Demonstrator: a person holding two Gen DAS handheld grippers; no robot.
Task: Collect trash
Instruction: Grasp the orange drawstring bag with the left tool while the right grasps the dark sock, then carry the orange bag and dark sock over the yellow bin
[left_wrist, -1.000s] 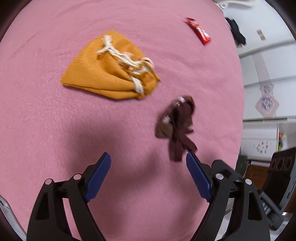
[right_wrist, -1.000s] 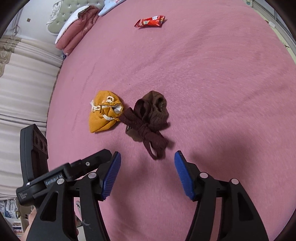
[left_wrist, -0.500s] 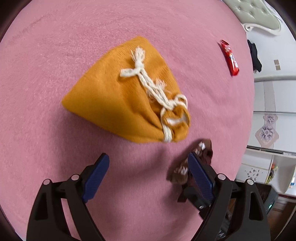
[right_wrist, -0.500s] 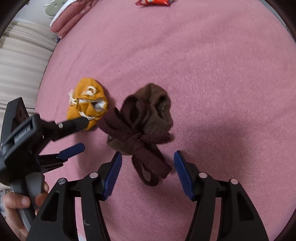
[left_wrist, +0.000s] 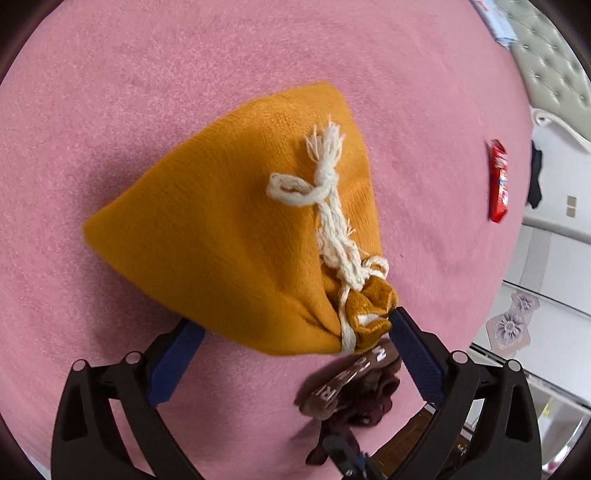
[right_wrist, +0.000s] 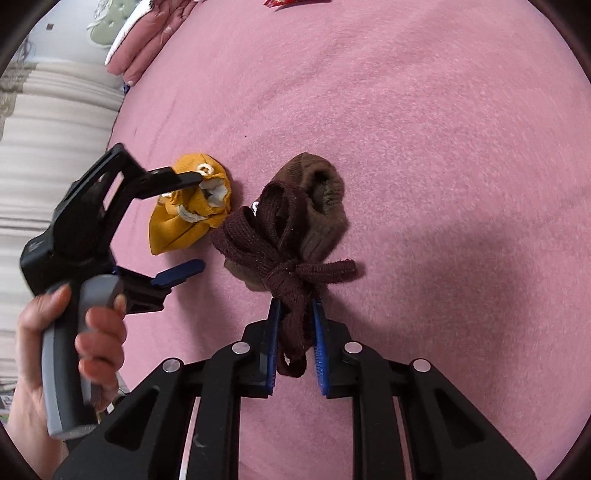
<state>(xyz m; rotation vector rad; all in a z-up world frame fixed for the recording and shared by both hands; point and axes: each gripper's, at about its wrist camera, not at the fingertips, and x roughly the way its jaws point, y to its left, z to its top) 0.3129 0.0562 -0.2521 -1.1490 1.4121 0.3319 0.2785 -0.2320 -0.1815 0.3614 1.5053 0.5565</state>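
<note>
Pink bed cover (right_wrist: 424, 155) fills both views, everything lies on it. Pillows or bedding (right_wrist: 147, 33) bunched at the far left edge in the right wrist view. Mustard drawstring pouch (left_wrist: 236, 236) with cream cord (left_wrist: 332, 221) lies on its side, mouth toward the camera; just beside it the brown knit bundle (right_wrist: 310, 206), tied with a dark maroon strap (right_wrist: 291, 280). Left gripper (left_wrist: 295, 345) spread wide, jaws having just been opening, straddling the pouch's gathered mouth end; blue pads (left_wrist: 417, 358) at either side of the cloth, one right at the ruffled neck, no squeeze visible. The person's hand (right_wrist: 66, 350) grips its grey handle. Right gripper (right_wrist: 295, 347) has just been closing and now pinches the strap's hanging loop between its pads, bundle not yet lifted off the cover. Red snack wrapper (left_wrist: 498, 181) lies well apart, near the far edge, untouched. Judgement: early stage; one item clamped, one being framed for a grab, wrapper left, and no bin or bag for trash in sight, so nothing deposited yet
</note>
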